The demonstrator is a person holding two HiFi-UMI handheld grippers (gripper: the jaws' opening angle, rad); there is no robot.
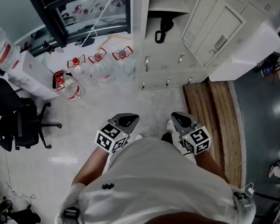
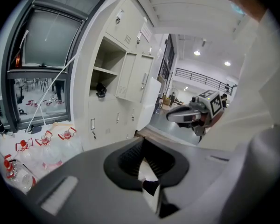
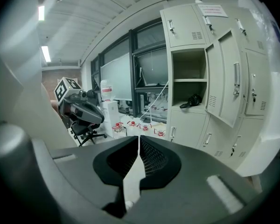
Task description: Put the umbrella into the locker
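Note:
The umbrella [image 1: 161, 31], black and folded, lies on the shelf inside the open compartment of the cream locker [image 1: 164, 59]; it also shows in the left gripper view [image 2: 100, 89] and the right gripper view [image 3: 192, 101]. The compartment's door [image 1: 214, 31] stands swung open to the right. Both grippers are held close to the person's body, well back from the locker. My left gripper [image 1: 126, 120] [image 2: 142, 142] is shut with nothing in it. My right gripper [image 1: 179, 119] [image 3: 139, 138] has its jaws together and is likewise empty. Each gripper appears in the other's view: the right one [image 2: 186, 115], the left one [image 3: 81, 108].
Several large water bottles with red caps [image 1: 98, 62] stand on the floor left of the locker. A black office chair [image 1: 18, 120] and a white box [image 1: 30, 76] are at the far left. A wooden platform [image 1: 214, 120] lies on the floor at the right.

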